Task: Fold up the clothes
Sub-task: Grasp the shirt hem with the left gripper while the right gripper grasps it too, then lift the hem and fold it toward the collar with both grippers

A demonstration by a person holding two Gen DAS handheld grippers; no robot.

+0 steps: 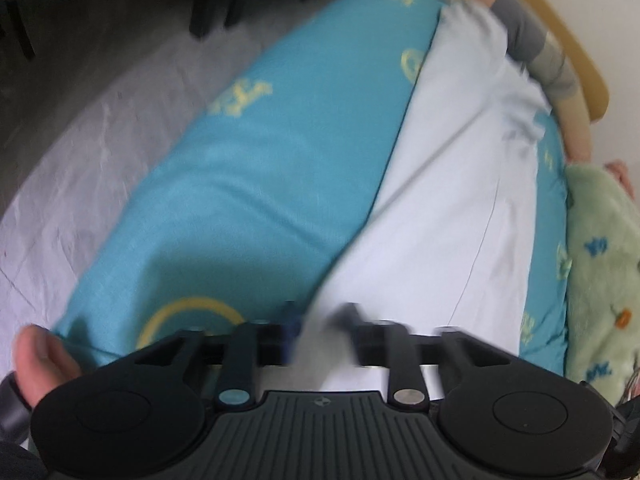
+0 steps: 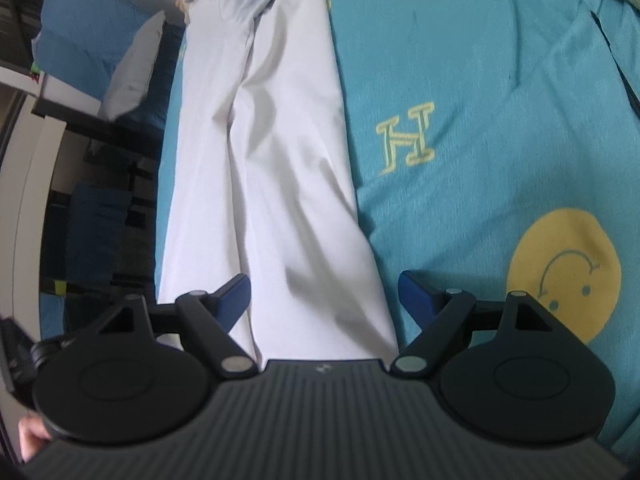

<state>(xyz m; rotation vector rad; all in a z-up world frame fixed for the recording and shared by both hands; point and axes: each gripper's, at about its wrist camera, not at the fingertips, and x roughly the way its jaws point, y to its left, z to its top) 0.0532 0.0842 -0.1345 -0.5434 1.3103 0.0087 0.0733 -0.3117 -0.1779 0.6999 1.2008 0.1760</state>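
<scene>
A white garment (image 1: 448,208) lies stretched along a teal bedsheet (image 1: 248,184) printed with yellow letters and smiley faces. My left gripper (image 1: 320,332) is shut on the near end of the white garment, which is blurred between its fingers. In the right wrist view the same white garment (image 2: 280,168) runs away from me in long folds. My right gripper (image 2: 324,296) is open, with its blue fingertips (image 2: 236,292) on either side of the garment's near end, just above it.
A green fleece blanket (image 1: 600,272) lies at the right of the bed. A person's arm in a grey sleeve (image 1: 536,44) reaches along the far edge. Blue cushions and dark furniture (image 2: 92,64) stand beside the bed. Pale floor (image 1: 80,152) lies to the left.
</scene>
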